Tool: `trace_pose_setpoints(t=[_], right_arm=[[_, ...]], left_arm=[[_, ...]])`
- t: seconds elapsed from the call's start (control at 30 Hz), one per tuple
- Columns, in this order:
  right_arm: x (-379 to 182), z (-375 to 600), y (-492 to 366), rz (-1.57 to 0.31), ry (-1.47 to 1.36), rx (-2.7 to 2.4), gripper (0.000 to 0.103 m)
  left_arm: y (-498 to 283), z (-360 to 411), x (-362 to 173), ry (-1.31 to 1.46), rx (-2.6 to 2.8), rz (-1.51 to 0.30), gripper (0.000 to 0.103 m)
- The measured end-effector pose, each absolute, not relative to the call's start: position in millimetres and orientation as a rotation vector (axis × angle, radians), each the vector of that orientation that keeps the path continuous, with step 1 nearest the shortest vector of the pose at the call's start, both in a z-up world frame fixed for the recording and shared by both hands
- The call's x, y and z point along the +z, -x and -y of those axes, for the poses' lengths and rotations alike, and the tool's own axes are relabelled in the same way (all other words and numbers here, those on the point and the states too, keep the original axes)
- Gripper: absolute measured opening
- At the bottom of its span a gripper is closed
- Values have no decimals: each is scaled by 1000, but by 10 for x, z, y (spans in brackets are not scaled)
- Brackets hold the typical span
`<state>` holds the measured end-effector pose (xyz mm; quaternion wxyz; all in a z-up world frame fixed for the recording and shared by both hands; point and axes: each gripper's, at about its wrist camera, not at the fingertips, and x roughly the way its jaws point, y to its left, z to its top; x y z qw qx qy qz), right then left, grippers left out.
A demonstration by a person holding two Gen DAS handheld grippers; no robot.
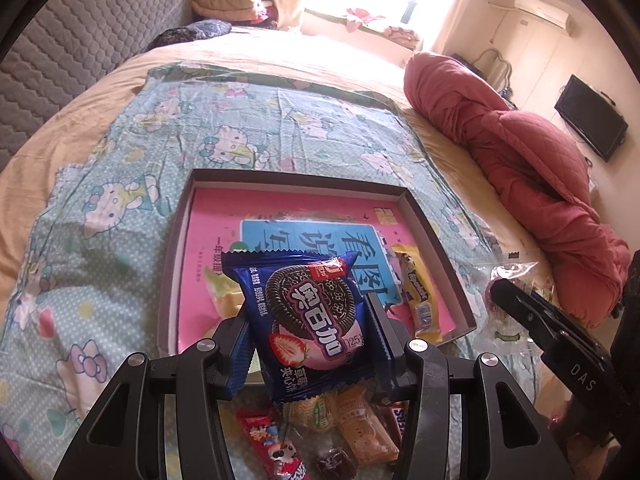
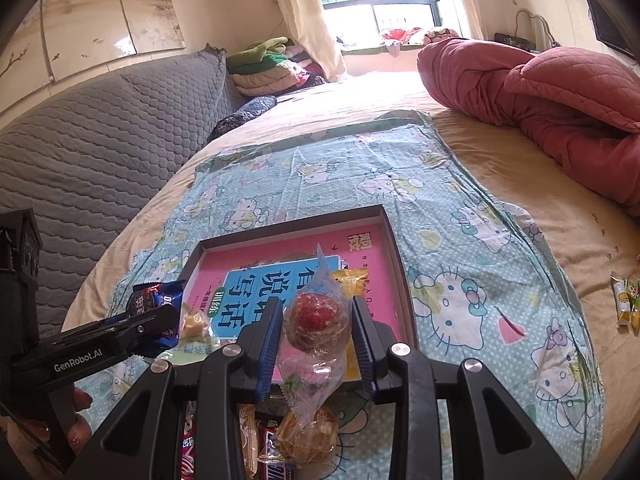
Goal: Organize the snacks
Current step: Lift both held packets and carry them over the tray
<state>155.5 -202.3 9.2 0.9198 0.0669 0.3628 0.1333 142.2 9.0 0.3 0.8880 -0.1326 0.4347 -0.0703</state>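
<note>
2 claws are loaded at once. Left gripper (image 1: 306, 332) is clamped on a blue cookie packet (image 1: 308, 316), its pads pressing the packet's 2 side edges so the wrapper stands face-up between the fingers, long axis running away from the camera toward the box. Right gripper (image 2: 316, 328) is closed on a clear-wrapped red-topped cake (image 2: 317, 322), the twisted ends of the wrapper sticking out above and below the pads.

Both loads hang over the near edge of the shallow box (image 1: 440, 236), which lies straight ahead of each claw on the cartoon-print cloth (image 1: 192, 128). Its floor is a pink sheet with a blue panel. Already inside are a yellow bar (image 1: 420, 296), lying lengthwise along the right wall, and a pale yellow packet (image 1: 224, 300) near the left side, partly hidden behind the cookies.

Below the claws, on the near side of the box, a heap of loose snacks (image 1: 340, 432) waits unsorted. 1 more small packet (image 2: 626, 300) sits well apart on the bare bed.

My reading: each claw needs only a short push forward and down to release into the box. The open floor lies in the middle and far half, so the cookie packet should go past the pale packet, and the cake between it and the yellow bar.
</note>
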Motion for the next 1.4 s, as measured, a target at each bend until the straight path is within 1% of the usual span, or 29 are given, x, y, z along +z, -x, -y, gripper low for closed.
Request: trace_pose_setpoints(t=[0.03,0.07,0.1,0.2,0.33,0.43,0.6,1.0,1.4], right_arm=[[84,2023,-1576,-749,-136,267,35],[79,2021,-1587,-751,-135,264,35],[73,2020,-1604,-754,-135,260,35],[56,2026,-1647,-754,-135,248,35],[4,2028,-1712,-762,-131,230,35],[-47,2049,-1745,-778,-137,219,35],[-110,2088,-1782,-788,-139,209,35],[-288,2132,-1993,-812,-114,161,35],[-551,2125,-2125,-879,-86,127,35]], left_arm=[[-1437,-79,-13,274,-150,-907,51],[-1447,-74,-25,276,-156,-908,47],[-1456,-66,-32,275,-159,-909,45],[-1481,-35,-53,269,-168,-903,44],[-1577,1,-203,259,-181,-927,31],[-1633,-63,-379,305,-186,-977,31],[-1673,-126,-503,315,-165,-1004,31],[-1671,-64,-540,278,-178,-1012,31],[-1687,-29,-587,264,-184,-1038,33]])
